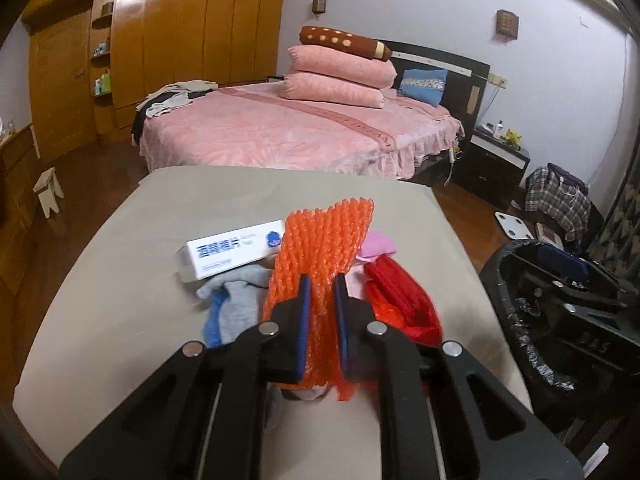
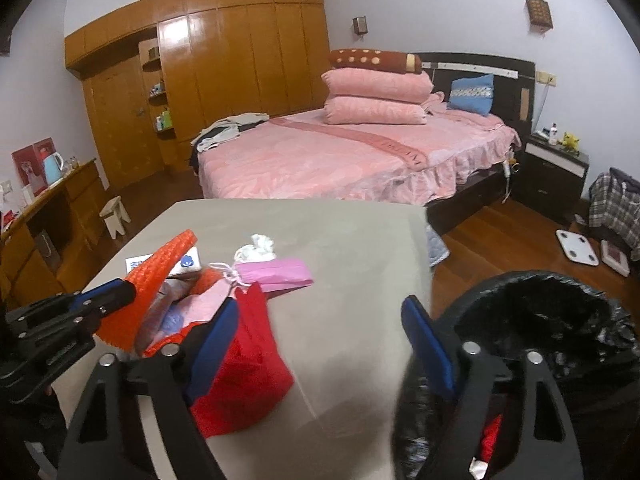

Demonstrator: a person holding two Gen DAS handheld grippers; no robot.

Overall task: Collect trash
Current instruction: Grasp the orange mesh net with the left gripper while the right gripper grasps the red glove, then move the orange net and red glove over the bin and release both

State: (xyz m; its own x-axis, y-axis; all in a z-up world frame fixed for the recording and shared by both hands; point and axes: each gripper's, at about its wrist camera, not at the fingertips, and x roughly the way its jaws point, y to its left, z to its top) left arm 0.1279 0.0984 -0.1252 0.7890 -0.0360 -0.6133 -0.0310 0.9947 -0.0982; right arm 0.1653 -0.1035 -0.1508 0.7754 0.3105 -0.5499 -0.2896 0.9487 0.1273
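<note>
Foam netting (image 1: 320, 248), an orange fruit sleeve, is clamped between the pads of the left gripper (image 1: 320, 296) and is lifted above the grey table (image 1: 120, 280); most of its length stands up past the fingertips. Judged by appearance, the sleeve is very light, soft and springy, so it compresses under the pads and needs little force; a mid-body hold, as now, should prevent it from flopping. The right gripper (image 2: 320, 340) is spread wide and holds nothing, hovering between the red cloth (image 2: 244, 380) and the lined trash bin (image 2: 560, 320) at the table's right edge. Remaining on the table: a white box (image 1: 236, 250), a pink mask (image 2: 276, 272) and a crumpled tissue (image 2: 258, 246).
</note>
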